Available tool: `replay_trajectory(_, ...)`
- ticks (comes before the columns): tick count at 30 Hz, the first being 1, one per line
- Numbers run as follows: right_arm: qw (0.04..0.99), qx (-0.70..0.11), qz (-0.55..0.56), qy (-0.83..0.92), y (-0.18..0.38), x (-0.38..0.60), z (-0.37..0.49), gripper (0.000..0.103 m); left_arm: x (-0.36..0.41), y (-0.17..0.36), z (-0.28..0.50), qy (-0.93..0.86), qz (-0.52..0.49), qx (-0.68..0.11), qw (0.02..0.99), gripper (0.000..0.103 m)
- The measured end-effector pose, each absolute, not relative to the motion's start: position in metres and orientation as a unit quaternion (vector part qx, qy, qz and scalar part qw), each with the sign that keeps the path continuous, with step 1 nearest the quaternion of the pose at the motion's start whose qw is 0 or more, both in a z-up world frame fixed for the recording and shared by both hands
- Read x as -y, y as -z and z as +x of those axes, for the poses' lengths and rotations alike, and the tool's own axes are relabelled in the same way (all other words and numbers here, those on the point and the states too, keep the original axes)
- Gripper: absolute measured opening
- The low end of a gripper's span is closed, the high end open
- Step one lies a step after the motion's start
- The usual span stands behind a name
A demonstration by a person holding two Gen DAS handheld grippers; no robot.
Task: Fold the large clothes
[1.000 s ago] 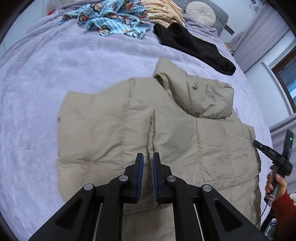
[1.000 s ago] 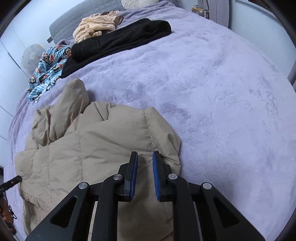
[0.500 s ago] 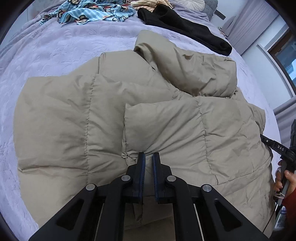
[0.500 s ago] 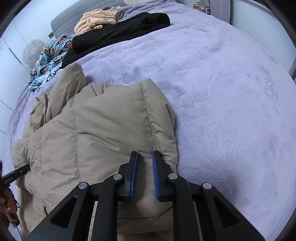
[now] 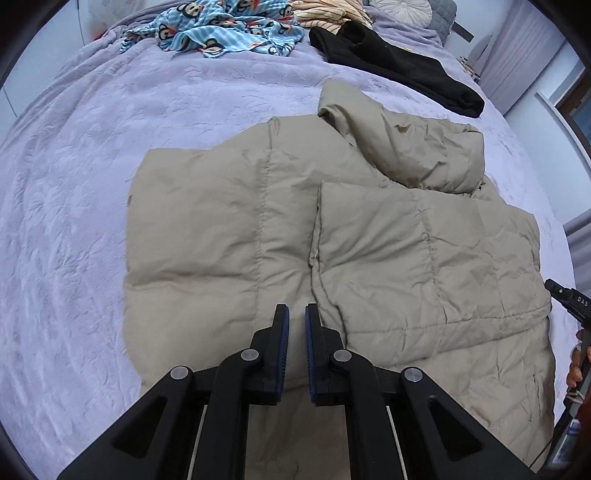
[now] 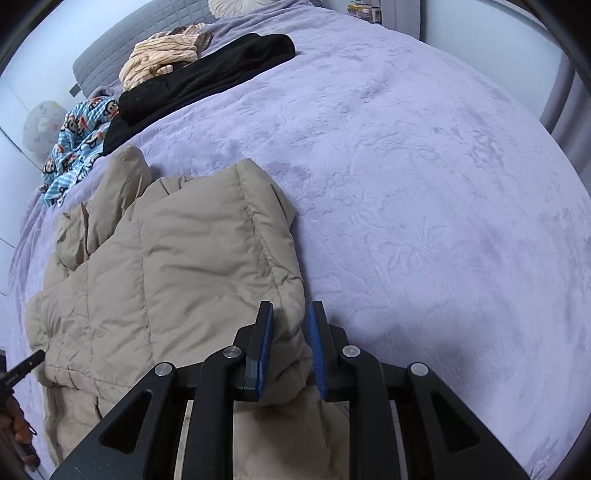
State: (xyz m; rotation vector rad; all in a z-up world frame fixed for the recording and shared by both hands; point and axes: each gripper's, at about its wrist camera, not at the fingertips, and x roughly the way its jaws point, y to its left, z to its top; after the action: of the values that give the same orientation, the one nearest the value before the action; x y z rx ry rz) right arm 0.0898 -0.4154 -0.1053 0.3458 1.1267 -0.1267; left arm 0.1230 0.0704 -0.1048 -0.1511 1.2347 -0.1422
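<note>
A beige puffer jacket (image 5: pixel 369 240) lies spread on the lavender bed cover (image 5: pixel 92 221), its right panel folded over the middle and its hood bunched at the far end. My left gripper (image 5: pixel 296 317) hangs shut over the jacket's near middle, beside the folded panel's edge, with nothing seen between its pads. In the right wrist view the jacket (image 6: pixel 184 277) shows its folded right edge running between the jaws of my right gripper (image 6: pixel 291 314). Those jaws are opening, and the right pad (image 6: pixel 316 343) stands just clear of the fabric.
A black garment (image 5: pixel 388 62), a blue monkey-print cloth (image 5: pixel 221 29) and a striped cream garment (image 5: pixel 328 11) lie at the bed's far end by a round pillow (image 5: pixel 402 7). Bare lavender cover (image 6: pixel 443 221) spreads right of the jacket. A hand (image 5: pixel 576 369) holds the other gripper.
The jacket's right side has been carried over toward the middle and now lies flatter. The right jaws have widened around its edge. The left gripper has drawn back from the jacket, still shut.
</note>
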Motion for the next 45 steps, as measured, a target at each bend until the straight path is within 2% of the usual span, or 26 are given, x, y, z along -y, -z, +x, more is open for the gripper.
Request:
replay_trajectory(3, 0.823, -0.536, 0.18, 0.052, 0.094, 0.411, 0.075, 0.023, -0.075, 0.095, 0.107, 0.054, -0.066, -0.581, 0.809, 0.01)
replay_trajectory(5, 0.817, -0.544, 0.187, 0.039, 0.089, 0.402, 0.064, 0.028, -0.078, 0.091, 0.096, 0.051, -0.066, -0.585, 0.806, 0.01)
replay_trajectory(7, 0.813, -0.55, 0.187, 0.031, 0.086, 0.391, 0.052, 0.045, -0.08, 0.085, 0.085, 0.047, -0.064, -0.587, 0.806, 0.01)
replay_trajectory(8, 0.81, -0.555, 0.188, 0.028, 0.085, 0.385, 0.047, 0.047, -0.081, 0.083, 0.079, 0.045, -0.064, -0.588, 0.805, 0.01)
replay_trajectory(12, 0.793, -0.573, 0.205, 0.018, 0.086, 0.369, 0.025, 0.048, -0.082, 0.079, 0.062, 0.045, -0.063, -0.6, 0.796, 0.01)
replay_trajectory(15, 0.783, -0.583, 0.217, 0.013, 0.085, 0.359, 0.011, 0.054, -0.083, 0.076, 0.047, 0.045, -0.057, -0.611, 0.788, 0.01)
replay_trajectory(18, 0.776, -0.591, 0.22, 0.003, 0.081, 0.346, -0.002, 0.056, -0.086, 0.075, 0.034, 0.046, -0.066, -0.622, 0.779, 0.01)
replay_trajectory(21, 0.772, -0.594, 0.225, -0.006, 0.074, 0.338, -0.014, 0.064, -0.086, 0.074, 0.02, 0.05, -0.059, -0.629, 0.774, 0.01)
replay_trajectory(27, 0.767, -0.599, 0.23, -0.013, 0.062, 0.324, -0.032, 0.065, -0.088, 0.069, -0.001, 0.056, -0.06, -0.64, 0.764, 0.011)
replay_trajectory(28, 0.766, -0.599, 0.231, -0.013, 0.061, 0.323, -0.034, 0.065, -0.087, 0.068, -0.003, 0.056, -0.058, -0.641, 0.763, 0.022)
replay_trajectory(29, 0.765, -0.6, 0.234, -0.013, 0.06, 0.323, -0.035, 0.065, -0.088, 0.066, -0.006, 0.054, -0.057, -0.642, 0.763, 0.073)
replay_trajectory(30, 0.764, -0.6, 0.237, -0.012, 0.059, 0.322, -0.037, 0.065, -0.089, 0.063, -0.01, 0.047, -0.059, -0.637, 0.767, 0.097)
replay_trajectory(31, 0.762, -0.601, 0.24, -0.013, 0.058, 0.32, -0.04, 0.066, -0.09, 0.056, -0.013, 0.041, -0.059, -0.623, 0.779, 0.103)
replay_trajectory(34, 0.76, -0.601, 0.247, -0.015, 0.055, 0.316, -0.047, 0.077, -0.088, 0.05, -0.017, 0.049, -0.048, -0.622, 0.78, 0.103)
replay_trajectory(39, 0.753, -0.604, 0.261, -0.015, 0.054, 0.312, -0.056, 0.077, -0.092, 0.051, -0.022, 0.043, -0.049, -0.63, 0.774, 0.103)
replay_trajectory(41, 0.75, -0.602, 0.274, -0.022, 0.053, 0.311, -0.059, 0.084, -0.094, 0.051, -0.026, 0.038, -0.047, -0.632, 0.773, 0.103)
replay_trajectory(42, 0.747, -0.601, 0.283, -0.027, 0.053, 0.311, -0.061, 0.091, -0.095, 0.053, -0.026, 0.036, -0.046, -0.633, 0.772, 0.103)
replay_trajectory(45, 0.734, -0.597, 0.323, -0.038, 0.056, 0.311, -0.071, 0.092, -0.097, 0.055, -0.031, 0.033, -0.044, -0.638, 0.768, 0.103)
